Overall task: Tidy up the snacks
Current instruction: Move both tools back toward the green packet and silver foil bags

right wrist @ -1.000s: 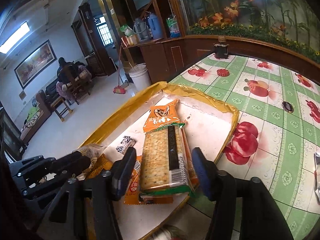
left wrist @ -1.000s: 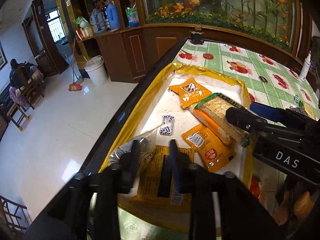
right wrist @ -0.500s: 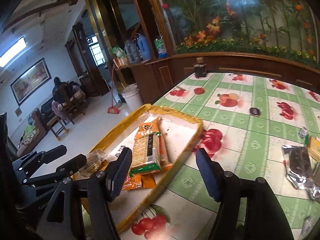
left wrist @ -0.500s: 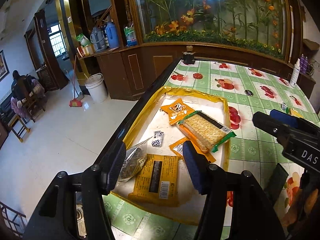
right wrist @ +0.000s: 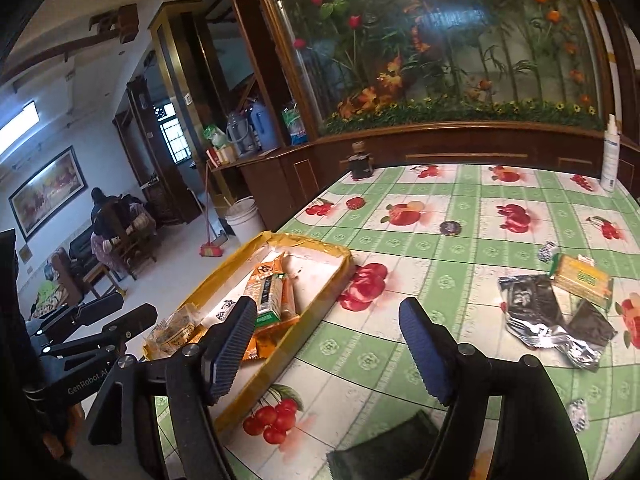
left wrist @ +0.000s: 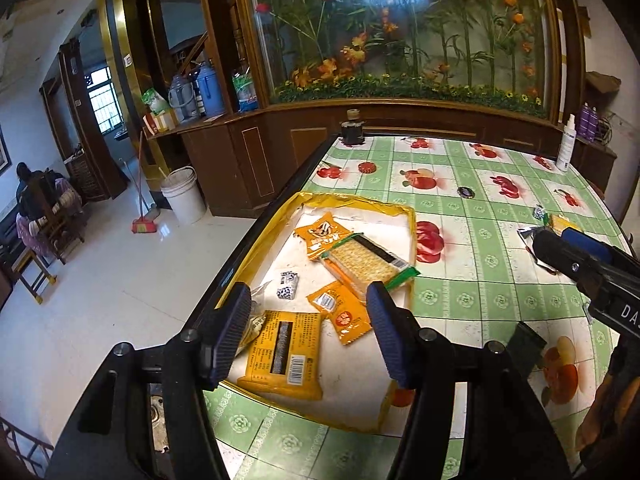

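A yellow-rimmed tray (left wrist: 412, 236) (right wrist: 324, 292) lies at the table's left edge. In it lie a cracker pack (left wrist: 368, 260) (right wrist: 266, 294), an orange packet (left wrist: 320, 236), a small orange sachet (left wrist: 340, 312), a yellow packet with a barcode (left wrist: 282, 354) and a small black-and-white candy (left wrist: 288, 284). My left gripper (left wrist: 308, 312) is open and empty above the tray's near end. My right gripper (right wrist: 328, 340) is open and empty above the tablecloth, right of the tray. On the table to the right lie a silver foil bag (right wrist: 532, 308), a yellow-green snack pack (right wrist: 582, 280) and a dark packet (right wrist: 592, 328).
A green checked tablecloth with fruit prints (right wrist: 460, 240) covers the table. A dark jar (left wrist: 352, 130) stands at the far edge, a white spray bottle (right wrist: 610, 160) at the far right. A wooden cabinet with a flower panel (left wrist: 400, 40) stands behind. Floor drops off left.
Both grippers have pulled back and up from the tray and opened wide. The cracker pack now lies in the tray, free of the right gripper. The right view has swung toward the table's right.
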{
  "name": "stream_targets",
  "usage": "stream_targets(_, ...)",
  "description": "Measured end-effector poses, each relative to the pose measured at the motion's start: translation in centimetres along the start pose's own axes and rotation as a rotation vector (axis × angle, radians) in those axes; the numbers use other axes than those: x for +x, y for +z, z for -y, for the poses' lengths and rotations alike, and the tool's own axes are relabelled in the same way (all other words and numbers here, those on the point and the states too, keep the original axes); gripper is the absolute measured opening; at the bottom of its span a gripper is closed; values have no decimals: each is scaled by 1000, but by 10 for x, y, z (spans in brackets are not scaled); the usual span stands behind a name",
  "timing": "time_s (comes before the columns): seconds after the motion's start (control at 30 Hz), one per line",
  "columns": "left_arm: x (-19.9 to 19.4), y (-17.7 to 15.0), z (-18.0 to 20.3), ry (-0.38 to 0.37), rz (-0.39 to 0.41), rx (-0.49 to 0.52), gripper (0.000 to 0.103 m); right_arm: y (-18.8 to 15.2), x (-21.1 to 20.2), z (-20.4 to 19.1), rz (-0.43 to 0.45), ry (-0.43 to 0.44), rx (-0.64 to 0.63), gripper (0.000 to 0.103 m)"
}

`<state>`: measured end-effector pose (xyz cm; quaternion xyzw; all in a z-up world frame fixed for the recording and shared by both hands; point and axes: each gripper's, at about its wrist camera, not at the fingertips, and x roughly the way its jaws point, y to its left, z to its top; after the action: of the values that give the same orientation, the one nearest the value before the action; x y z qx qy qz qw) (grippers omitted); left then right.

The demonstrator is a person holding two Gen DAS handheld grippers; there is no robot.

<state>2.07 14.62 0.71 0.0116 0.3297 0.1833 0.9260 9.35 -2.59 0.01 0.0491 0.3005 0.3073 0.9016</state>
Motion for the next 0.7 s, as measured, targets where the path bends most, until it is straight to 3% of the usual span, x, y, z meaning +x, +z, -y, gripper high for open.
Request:
stream_targets(0.1,-5,0,7,-5,12,13,71,-5,-15,12,14,-23,16,76)
stream_targets(0.3,-7,-2,25,-45,-2,38,73,-23,-47,51,21,-111,53,81)
stream_targets(0.47,-1,-11,53,-132,-56,79,73,-47,-66,92,-24,-191,114,81)
stream_targets(0.7,12,-39,118,-264,-163,241,73,-73,-77,138,-76,-278,165,82)
